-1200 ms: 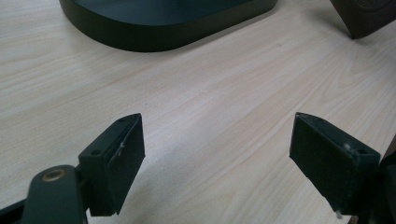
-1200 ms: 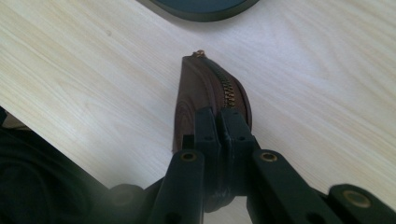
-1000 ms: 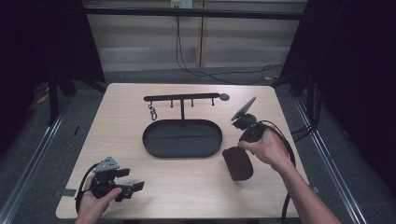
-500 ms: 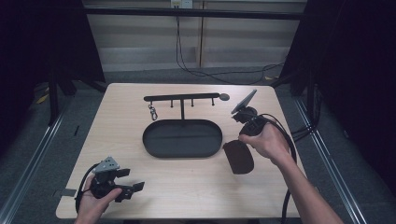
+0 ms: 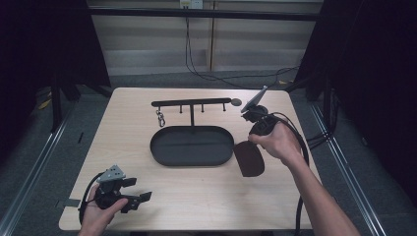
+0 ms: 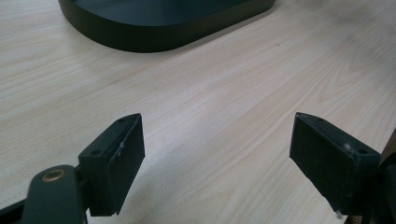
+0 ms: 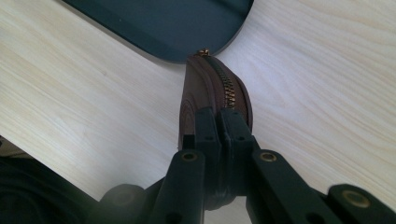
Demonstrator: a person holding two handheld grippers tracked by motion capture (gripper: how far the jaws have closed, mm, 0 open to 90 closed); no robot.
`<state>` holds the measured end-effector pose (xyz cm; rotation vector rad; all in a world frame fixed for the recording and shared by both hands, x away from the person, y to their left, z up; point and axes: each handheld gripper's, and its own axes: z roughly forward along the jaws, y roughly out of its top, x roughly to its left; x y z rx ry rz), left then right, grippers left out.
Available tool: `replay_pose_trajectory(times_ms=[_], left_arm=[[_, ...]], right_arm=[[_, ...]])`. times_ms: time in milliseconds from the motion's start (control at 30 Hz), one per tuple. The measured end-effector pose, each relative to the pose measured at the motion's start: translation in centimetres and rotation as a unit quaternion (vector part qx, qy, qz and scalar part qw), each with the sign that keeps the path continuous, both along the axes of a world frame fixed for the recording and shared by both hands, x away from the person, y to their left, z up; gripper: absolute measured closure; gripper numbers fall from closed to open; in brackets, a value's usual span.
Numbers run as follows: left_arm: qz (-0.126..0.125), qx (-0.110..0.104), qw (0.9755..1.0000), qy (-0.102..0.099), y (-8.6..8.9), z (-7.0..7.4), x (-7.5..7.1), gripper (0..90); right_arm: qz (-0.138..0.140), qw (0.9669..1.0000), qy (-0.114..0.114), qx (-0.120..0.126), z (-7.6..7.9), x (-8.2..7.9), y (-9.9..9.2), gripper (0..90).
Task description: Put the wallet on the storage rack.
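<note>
The right gripper's (image 7: 219, 122) fingers (image 7: 205, 126) clench the zippered edge of a brown pouch (image 7: 212, 100), held above the tabletop (image 5: 305, 196) just beside the black oval tray (image 5: 192, 146). The left gripper (image 5: 140, 197) rests near the tabletop's front-left corner, fingers (image 6: 116, 158) spread wide around nothing.

A pale wooden table (image 5: 206, 196) carried a dark oval tray (image 5: 192, 146) just left of the right gripper (image 5: 253, 129), with a black hook rack (image 5: 191, 103) standing beyond the tray, well away from the left gripper (image 5: 133, 194).
</note>
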<state>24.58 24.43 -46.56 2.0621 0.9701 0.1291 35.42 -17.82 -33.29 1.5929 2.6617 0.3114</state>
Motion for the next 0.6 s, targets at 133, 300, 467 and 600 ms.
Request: replay_pose_trajectory(times_ms=[133, 300, 467, 600], left_arm=[[-0.002, 0.0, 1.0, 0.001, -0.1, 0.0, 0.0, 17.9], [0.0, 0.0, 1.0, 0.002, 0.0, 0.0, 0.0, 17.8], [0.001, 0.0, 1.0, 0.002, 0.0, 0.0, 0.0, 17.8], [0.001, 0.001, 1.0, 0.004, 0.1, 0.0, 0.1, 17.3]], right_arm=[[0.0, 1.0, -0.001, -0.001, 0.3, 0.5, 0.3, 86.6], [0.01, 0.9999, 0.004, -0.005, 0.1, 1.2, 0.8, 86.6], [0.012, 0.9999, 0.004, -0.005, 0.3, 1.9, 1.4, 86.6], [0.016, 0.9998, 0.005, -0.008, 0.2, 2.2, 1.9, 86.5]])
